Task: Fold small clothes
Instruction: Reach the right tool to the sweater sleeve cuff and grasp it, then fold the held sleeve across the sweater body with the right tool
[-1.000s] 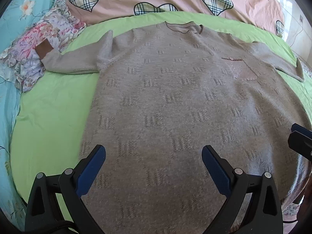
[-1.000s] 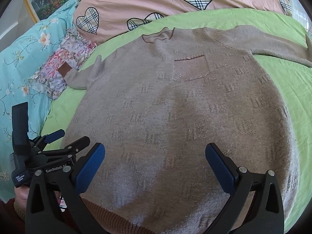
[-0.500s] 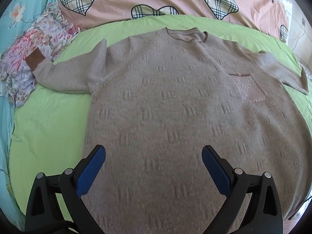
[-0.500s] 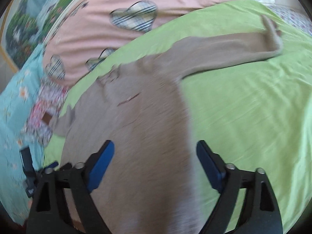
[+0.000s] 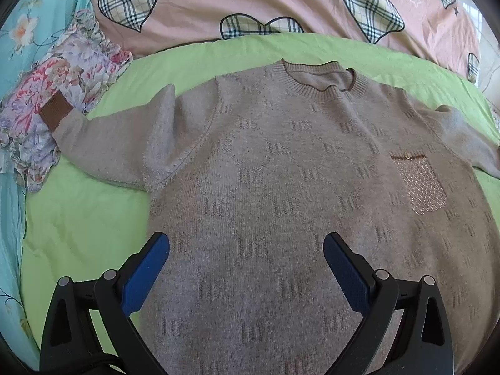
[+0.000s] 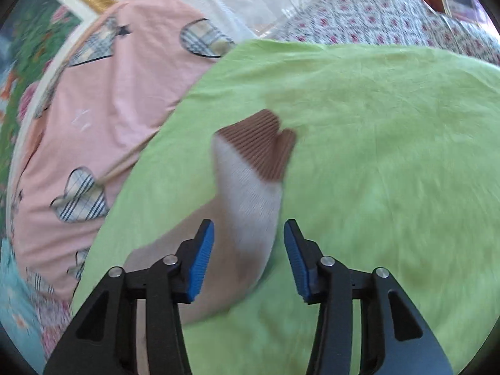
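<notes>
- While the sweater [image 5: 281,193] is lying face up and spread flat on the green sheet [image 5: 78,218] of the bed, its neck is pointing to the far side, likely so both sleeves can be folded in over the body.
- Left gripper [image 5: 247,268] is hovering over the near part of the sweater with its jaws standing wide and nothing between them; it is gripping nothing.
- Left sleeve is stretching out to the left, its brown cuff [image 5: 54,115] resting on a flowered cloth [image 5: 47,93] at the sheet's edge.
- Right gripper [image 6: 248,259] is pointing along the right sleeve [image 6: 243,212], and its jaws are closing with the sleeve cloth between them, though the pads are not pressing on it yet.
- That sleeve's brown cuff [image 6: 259,143] is lying just beyond the fingertips, so the grip seems aimed a little short of the cuff, probably to carry the sleeve back over the chest.
- Motion blur is smearing the right wrist view, so the sleeve's edges are hard to make out.
- Sweater's near hem is hiding behind the left gripper, and the right sleeve is running off the left wrist view's right edge.
- Pink heart-print bedding [image 5: 250,0] is lying beyond the sheet.
</notes>
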Available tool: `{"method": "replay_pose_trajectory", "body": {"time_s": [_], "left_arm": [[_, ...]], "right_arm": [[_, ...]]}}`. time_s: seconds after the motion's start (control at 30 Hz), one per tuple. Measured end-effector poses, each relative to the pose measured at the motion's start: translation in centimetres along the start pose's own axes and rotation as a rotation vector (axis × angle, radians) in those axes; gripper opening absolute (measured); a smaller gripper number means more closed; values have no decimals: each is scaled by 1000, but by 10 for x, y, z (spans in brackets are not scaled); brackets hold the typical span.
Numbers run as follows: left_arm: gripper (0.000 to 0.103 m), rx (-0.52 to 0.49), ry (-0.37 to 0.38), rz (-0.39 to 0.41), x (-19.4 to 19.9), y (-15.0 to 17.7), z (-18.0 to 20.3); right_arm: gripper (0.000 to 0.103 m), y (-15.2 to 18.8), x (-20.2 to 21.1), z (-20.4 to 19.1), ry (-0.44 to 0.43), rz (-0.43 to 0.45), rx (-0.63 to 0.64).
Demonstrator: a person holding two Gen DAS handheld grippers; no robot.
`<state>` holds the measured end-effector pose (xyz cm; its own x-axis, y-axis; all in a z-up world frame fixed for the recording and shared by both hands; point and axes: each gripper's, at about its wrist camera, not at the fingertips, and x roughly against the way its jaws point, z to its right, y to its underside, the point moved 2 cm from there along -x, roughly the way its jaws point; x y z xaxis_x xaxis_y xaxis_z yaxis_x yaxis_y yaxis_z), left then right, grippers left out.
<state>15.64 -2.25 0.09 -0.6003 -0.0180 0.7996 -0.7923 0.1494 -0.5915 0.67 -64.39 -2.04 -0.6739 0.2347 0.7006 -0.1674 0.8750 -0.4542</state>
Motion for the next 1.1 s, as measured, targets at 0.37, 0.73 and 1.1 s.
{"method": "replay_pose_trajectory", "body": {"time_s": [0.37, 0.73, 1.1], "left_arm": [[99, -12, -17, -51, -26, -3, 6], [99, 23, 46, -32, -21, -1, 2], [99, 112, 200, -19, -11, 4, -41]], "right_arm": [[8, -35, -38, -6, 48, -8, 87], [8, 69, 3, -146, -277, -97, 339], [8, 257, -39, -335, -619, -489, 505]]}}
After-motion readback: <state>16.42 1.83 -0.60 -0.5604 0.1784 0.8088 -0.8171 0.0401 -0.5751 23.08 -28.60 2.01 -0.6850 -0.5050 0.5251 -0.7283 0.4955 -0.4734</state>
